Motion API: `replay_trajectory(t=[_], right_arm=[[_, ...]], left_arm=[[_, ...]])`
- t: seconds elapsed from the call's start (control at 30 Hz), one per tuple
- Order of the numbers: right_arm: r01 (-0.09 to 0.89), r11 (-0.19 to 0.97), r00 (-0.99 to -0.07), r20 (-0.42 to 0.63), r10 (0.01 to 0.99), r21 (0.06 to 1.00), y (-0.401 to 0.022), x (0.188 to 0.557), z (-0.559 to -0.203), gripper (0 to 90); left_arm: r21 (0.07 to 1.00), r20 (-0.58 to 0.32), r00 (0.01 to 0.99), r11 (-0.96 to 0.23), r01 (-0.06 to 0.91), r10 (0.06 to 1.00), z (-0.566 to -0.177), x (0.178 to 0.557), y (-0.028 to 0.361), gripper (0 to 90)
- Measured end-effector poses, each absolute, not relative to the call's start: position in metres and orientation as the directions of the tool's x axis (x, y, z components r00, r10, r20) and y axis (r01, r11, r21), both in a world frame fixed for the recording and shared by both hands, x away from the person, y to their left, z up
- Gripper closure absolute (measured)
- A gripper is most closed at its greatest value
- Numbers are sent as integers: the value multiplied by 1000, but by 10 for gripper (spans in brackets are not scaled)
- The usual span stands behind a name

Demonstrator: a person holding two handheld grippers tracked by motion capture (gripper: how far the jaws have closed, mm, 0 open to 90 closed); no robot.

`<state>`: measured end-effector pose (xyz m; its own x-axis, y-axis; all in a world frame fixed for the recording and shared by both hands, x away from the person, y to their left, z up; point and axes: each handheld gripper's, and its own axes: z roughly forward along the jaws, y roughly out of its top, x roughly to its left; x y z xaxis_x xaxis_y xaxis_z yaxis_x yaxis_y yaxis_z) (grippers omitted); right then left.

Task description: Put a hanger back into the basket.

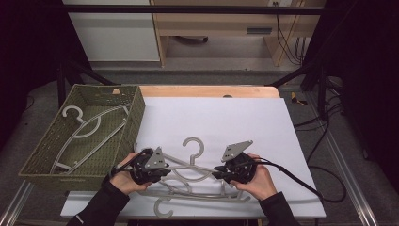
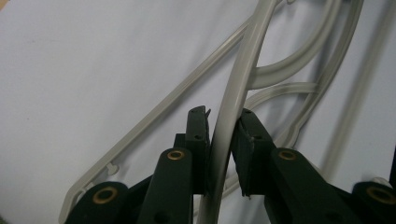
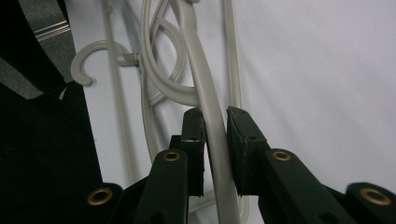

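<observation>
From the high view we see a worktop [image 1: 263, 117] covered by a white sheet, with a green woven basket [image 1: 136, 113] standing on its left side and hanging partly over the edge. In the basket lie pale hangers [image 1: 89, 129]; we make out at least one hook and several bars, but cannot count them surely. On the white sheet near the front edge lie more pale hangers, overlapping: the upper hanger [image 1: 193, 150] has its hook pointing away from the person, and the lower hanger [image 1: 164, 207] has its hook near the front edge; we count two hooks there, though the crossed bars could belong to more. The left hand-held gripper [image 1: 164, 172] and the right hand-held gripper [image 1: 217, 174] sit at either end of the upper hanger, each held in a hand, with dark cables trailing to the right. Beyond the worktop stand pale cabinets and a wooden desk. In the left gripper view, the left hand-held gripper [image 2: 223, 140] has its jaws closed narrowly onto a rounded arm of the upper hanger [image 2: 243, 79], with other hanger bars lying on the sheet behind. In the right gripper view, the right hand-held gripper [image 3: 215, 135] clamps the other arm [image 3: 205, 98] likewise, and a hook [image 3: 86, 60] of the lower hanger lies to the left beside a dark sleeve.
</observation>
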<state>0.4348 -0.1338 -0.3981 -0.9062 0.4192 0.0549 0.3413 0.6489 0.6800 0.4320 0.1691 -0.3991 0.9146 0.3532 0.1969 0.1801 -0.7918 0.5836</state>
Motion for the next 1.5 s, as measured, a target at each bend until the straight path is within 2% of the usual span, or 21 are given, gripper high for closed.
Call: replay_trajectory(t=[0.27,0.47,0.87,1.1,1.23,1.5], right_arm=[[356,597,-878,39,477,719,-142,437,-393,689],[365,556,-862,46,505,746,-148,437,-388,615],[399,338,-711,55,701,852,-199,433,-371,279],[389,225,-597,58,800,893,-228,429,-365,126],[387,207,-564,53,824,898,-232,429,-366,96],[401,183,-550,76,832,898,-238,431,-369,94]], left_arm=[[628,168,928,-761,160,334,-387,420,171,810],[648,164,916,-740,180,366,-383,414,170,816],[695,137,853,-662,280,504,-374,419,186,816],[750,148,779,-583,313,609,-353,421,204,817],[782,158,745,-543,306,648,-334,422,220,817],[820,182,695,-498,283,695,-296,431,246,816]])
